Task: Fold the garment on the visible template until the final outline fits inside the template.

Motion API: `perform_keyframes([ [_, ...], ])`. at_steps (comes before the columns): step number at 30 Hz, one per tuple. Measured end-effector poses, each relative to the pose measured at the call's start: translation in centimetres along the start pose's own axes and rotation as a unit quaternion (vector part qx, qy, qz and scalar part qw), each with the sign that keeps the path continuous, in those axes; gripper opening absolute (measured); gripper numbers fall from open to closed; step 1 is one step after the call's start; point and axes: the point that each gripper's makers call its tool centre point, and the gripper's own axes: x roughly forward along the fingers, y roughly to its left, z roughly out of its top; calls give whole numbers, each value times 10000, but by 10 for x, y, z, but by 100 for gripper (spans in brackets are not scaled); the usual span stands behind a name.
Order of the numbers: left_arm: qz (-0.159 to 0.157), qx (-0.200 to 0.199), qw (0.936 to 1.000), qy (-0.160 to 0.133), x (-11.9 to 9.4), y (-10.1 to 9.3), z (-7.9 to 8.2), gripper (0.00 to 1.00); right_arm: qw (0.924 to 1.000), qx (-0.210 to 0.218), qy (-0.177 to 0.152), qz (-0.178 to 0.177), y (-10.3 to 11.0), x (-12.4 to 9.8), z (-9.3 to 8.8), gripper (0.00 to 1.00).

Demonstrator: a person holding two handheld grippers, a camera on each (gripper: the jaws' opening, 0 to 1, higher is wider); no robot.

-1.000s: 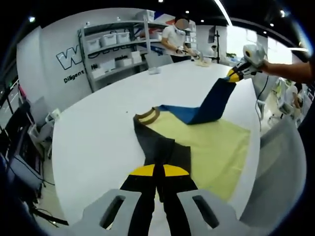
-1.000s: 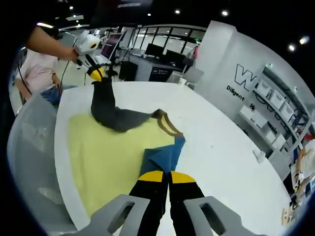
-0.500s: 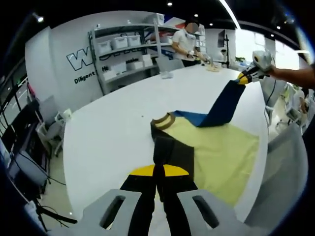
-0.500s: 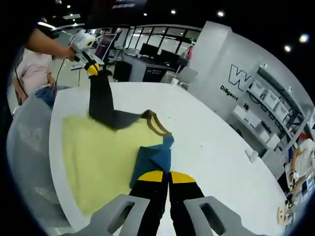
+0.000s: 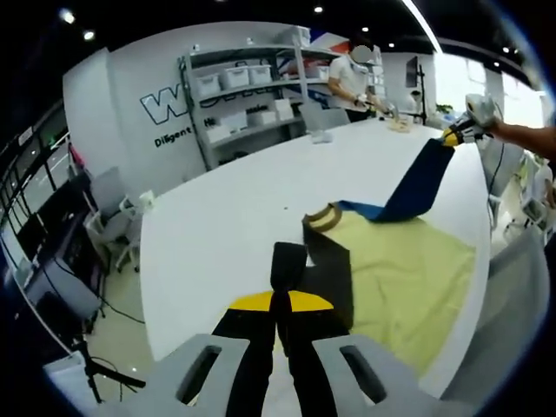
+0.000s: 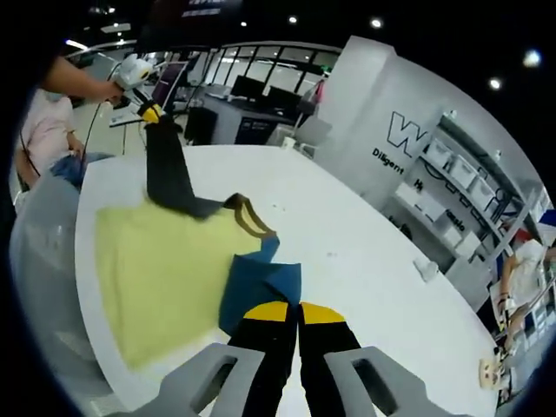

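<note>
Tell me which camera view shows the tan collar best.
The right gripper view: the tan collar lies open as a full loop against the white table. In the left gripper view the collar is smaller, partly hidden by cloth.

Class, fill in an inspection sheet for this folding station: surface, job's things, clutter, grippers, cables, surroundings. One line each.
Surface: white table, round-edged, with bare areas.
Job's things: yellow template flat on the table; dark blue garment lying partly on it, both ends lifted.
Clutter: small pale item near the far table edge; too small to identify.
Grippers: left gripper shut on the garment; right gripper shut on the garment.
Cables: cable hanging below the left gripper.
Surroundings: shelving with bins, lettered wall, person at the table's far end.
</note>
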Motion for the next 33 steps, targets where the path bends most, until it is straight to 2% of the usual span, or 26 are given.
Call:
perform_keyframes([
  [13, 542, -266, 9981, -76, -16, 41, 0, 3, 9989, 192, 139, -417, -45, -15, -15, 0],
  [18, 872, -522, 9947, -170, -23, 64, -1, 3, 9980, 295, 226, -514, -55, -18, -24, 0],
  [26, 1099, -624, 9918, -176, -29, 83, -6, 3, 9967, 383, 316, -640, -73, -19, -34, 0],
  [33, 1211, -657, 9904, -118, -25, 96, -14, 3, 9960, 372, 440, -685, -83, -14, -40, 0],
])
